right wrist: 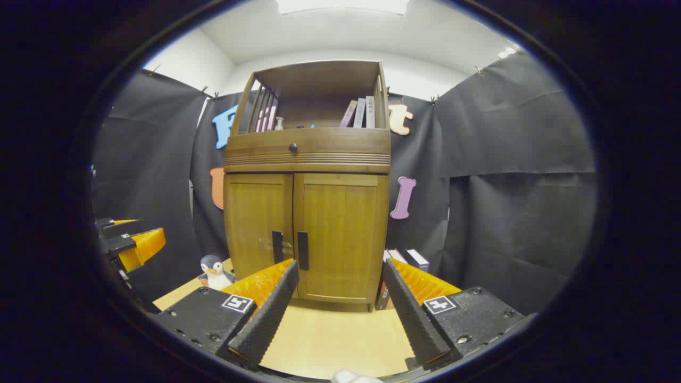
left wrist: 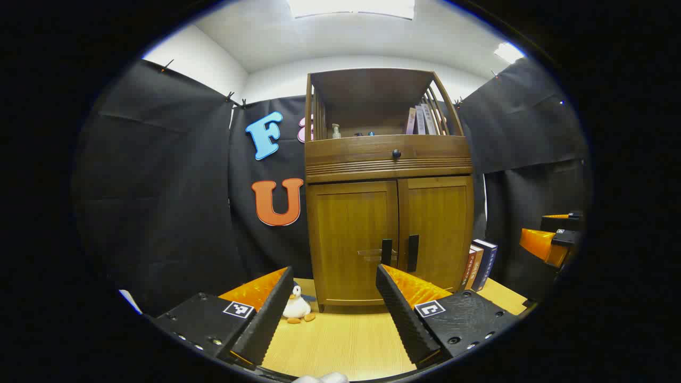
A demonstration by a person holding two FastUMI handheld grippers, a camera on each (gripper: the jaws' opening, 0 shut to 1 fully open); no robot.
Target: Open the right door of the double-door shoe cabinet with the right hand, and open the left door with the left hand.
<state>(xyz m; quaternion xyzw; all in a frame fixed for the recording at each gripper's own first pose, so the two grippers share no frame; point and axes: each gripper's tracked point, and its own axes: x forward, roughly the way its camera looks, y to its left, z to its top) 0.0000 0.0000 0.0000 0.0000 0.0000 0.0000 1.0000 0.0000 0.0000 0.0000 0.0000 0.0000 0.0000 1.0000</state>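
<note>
A brown wooden shoe cabinet (left wrist: 388, 159) stands on a light wooden table, both doors shut. Its left door (left wrist: 354, 239) and right door (left wrist: 436, 229) each carry a black vertical handle near the middle seam, the left handle (left wrist: 386, 251) and the right handle (left wrist: 413, 252). In the right gripper view the right door (right wrist: 343, 234) and its handle (right wrist: 302, 250) lie ahead. My left gripper (left wrist: 334, 276) is open, short of the cabinet front. My right gripper (right wrist: 340, 271) is open too, also a short way off the cabinet. The right gripper (left wrist: 550, 239) appears at the far right of the left gripper view.
A toy duck (left wrist: 296, 307) sits at the cabinet's left foot and a toy penguin (right wrist: 214, 271) beside it. Books (left wrist: 481, 263) stand against the cabinet's right side. A drawer with a black knob (left wrist: 396, 153) tops the doors, under an open shelf holding books and a bottle.
</note>
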